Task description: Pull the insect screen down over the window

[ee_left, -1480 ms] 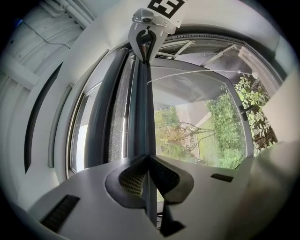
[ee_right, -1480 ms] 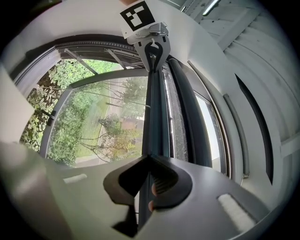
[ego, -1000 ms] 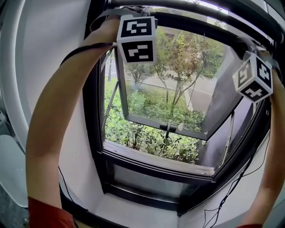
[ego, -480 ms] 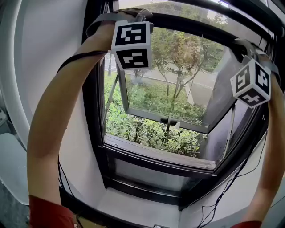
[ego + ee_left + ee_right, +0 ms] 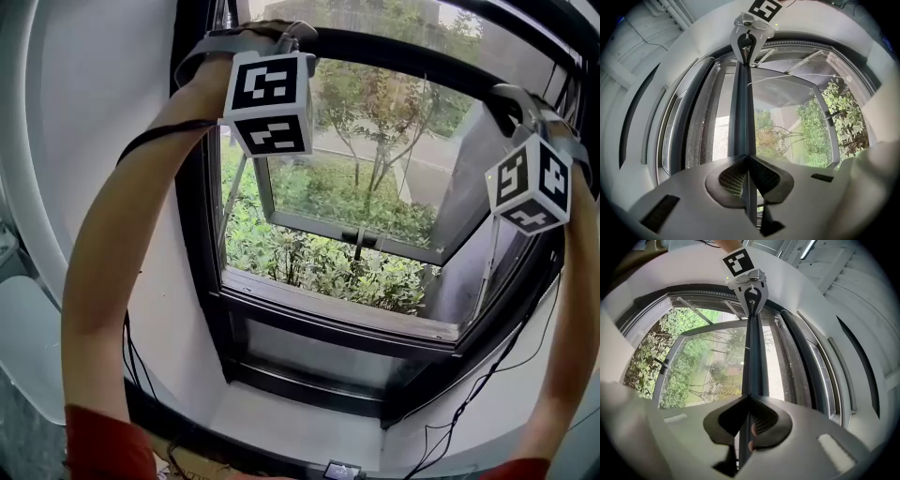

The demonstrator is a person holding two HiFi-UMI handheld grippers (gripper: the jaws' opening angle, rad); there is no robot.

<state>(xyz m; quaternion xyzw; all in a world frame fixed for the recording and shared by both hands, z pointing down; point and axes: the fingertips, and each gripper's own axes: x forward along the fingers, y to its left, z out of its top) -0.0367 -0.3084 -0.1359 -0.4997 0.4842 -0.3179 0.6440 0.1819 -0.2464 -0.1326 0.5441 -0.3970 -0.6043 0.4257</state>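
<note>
The insect screen's dark pull bar (image 5: 403, 54) spans the top of the window opening. My left gripper (image 5: 286, 36) is shut on its left end, under the marker cube (image 5: 267, 103). My right gripper (image 5: 514, 101) is shut on its right end. In the left gripper view the bar (image 5: 742, 108) runs from my left gripper (image 5: 747, 161) to the right gripper (image 5: 749, 35). The right gripper view shows the bar (image 5: 753, 357) pinched in my right gripper (image 5: 750, 401), with the left gripper (image 5: 751, 284) at the far end. Pulled-out mesh (image 5: 701, 136) shows beside the bar.
The glass sash (image 5: 356, 239) is swung outward, with green shrubs (image 5: 309, 267) and trees beyond. The dark window sill (image 5: 337, 314) lies below, a white ledge (image 5: 281, 431) under it. Cables (image 5: 469, 412) hang at the lower right. White wall (image 5: 84, 122) stands at the left.
Both grippers and the bar they hold have come down a little against the window opening. The view has tilted slightly, so the sill sits higher in the picture.
</note>
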